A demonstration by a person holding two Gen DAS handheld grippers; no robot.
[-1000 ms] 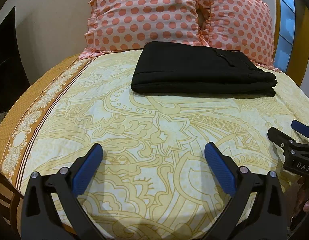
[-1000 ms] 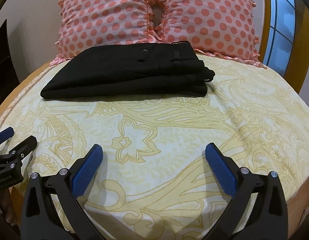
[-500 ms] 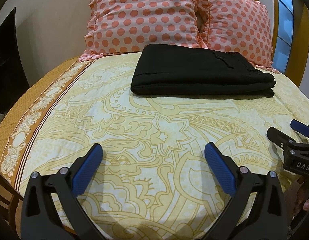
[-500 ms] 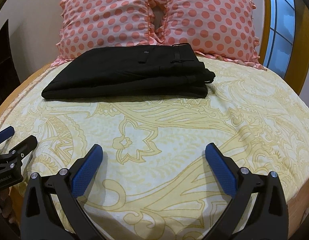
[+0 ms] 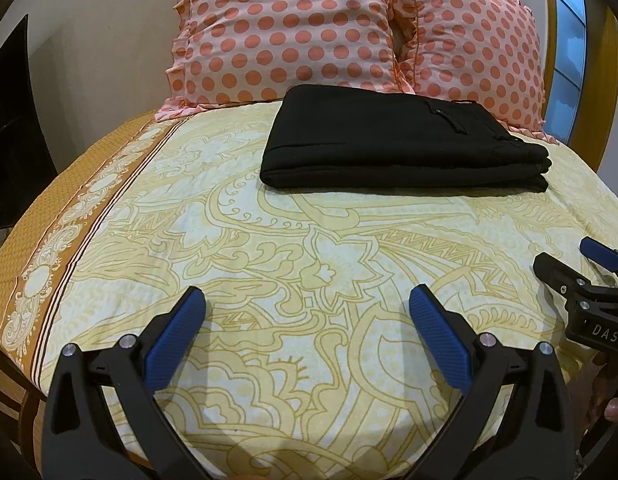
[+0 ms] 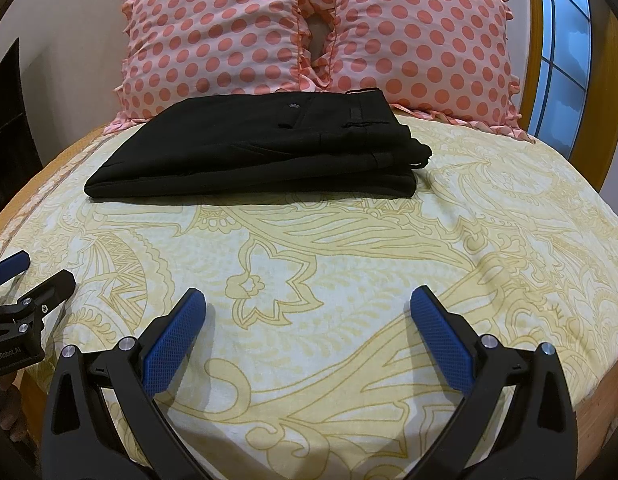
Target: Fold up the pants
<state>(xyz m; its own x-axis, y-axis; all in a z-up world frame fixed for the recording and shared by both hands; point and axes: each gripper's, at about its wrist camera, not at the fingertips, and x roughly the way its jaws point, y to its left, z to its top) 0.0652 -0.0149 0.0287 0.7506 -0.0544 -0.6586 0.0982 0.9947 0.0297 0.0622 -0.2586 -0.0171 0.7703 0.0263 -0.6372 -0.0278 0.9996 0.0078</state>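
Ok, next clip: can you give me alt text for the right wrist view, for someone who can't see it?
Black pants lie folded in a flat stack on a yellow patterned bedsheet, in front of two pink polka-dot pillows. The right gripper is open and empty in the foreground above the sheet, well short of the pants. The left gripper shows at the left edge.

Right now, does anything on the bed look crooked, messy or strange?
Nothing serious. The pants lie folded flat before the pillows. Only their right end is a little uneven: the layers do not line up. Both grippers are open and empty.
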